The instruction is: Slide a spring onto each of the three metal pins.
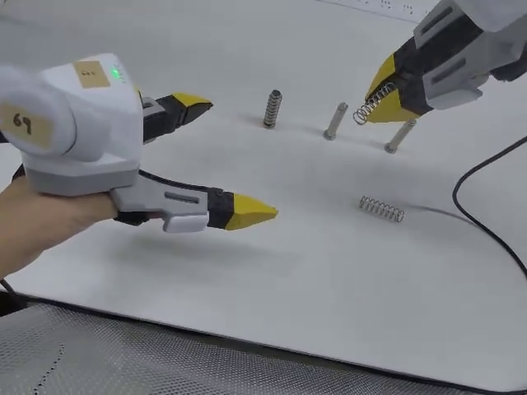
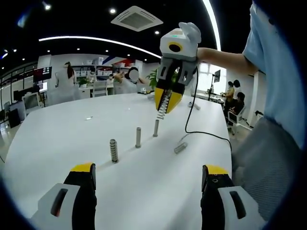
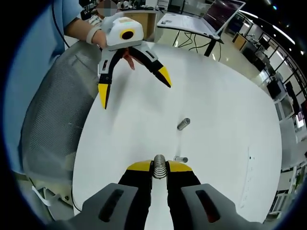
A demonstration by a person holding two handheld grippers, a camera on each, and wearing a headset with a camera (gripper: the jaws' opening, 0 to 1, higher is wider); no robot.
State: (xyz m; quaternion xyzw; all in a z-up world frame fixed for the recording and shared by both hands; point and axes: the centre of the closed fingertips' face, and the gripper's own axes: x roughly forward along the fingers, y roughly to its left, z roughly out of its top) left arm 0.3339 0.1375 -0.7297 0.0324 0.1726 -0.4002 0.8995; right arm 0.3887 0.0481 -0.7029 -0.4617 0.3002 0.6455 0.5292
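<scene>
white bench (image 1: 247, 288): right claw (image 1: 369, 109) pinches a spring (image 1: 375, 99), left claw (image 2: 148, 168) wide, one pin (image 3: 180, 159) half hidden.

Three pins (image 1: 276, 94) (image 1: 336, 120) (image 1: 401, 135) – three springs (image 1: 272, 111) (image 1: 373, 103) (image 1: 381, 209) – two grippers (image 1: 239, 158) (image 1: 389, 105)

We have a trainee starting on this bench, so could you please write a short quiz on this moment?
1. True or false: the left gripper is shut on a spring.
2. How many pins already carry a spring? A) none B) one C) two
3. Short answer: what lies loose on the table near the cable?
Key:
1. False: its fingers stand open and empty; the right gripper grips the held spring.
2. B: the left pin alone; the middle pin and right pin are bare.
3. A loose spring.
</scene>
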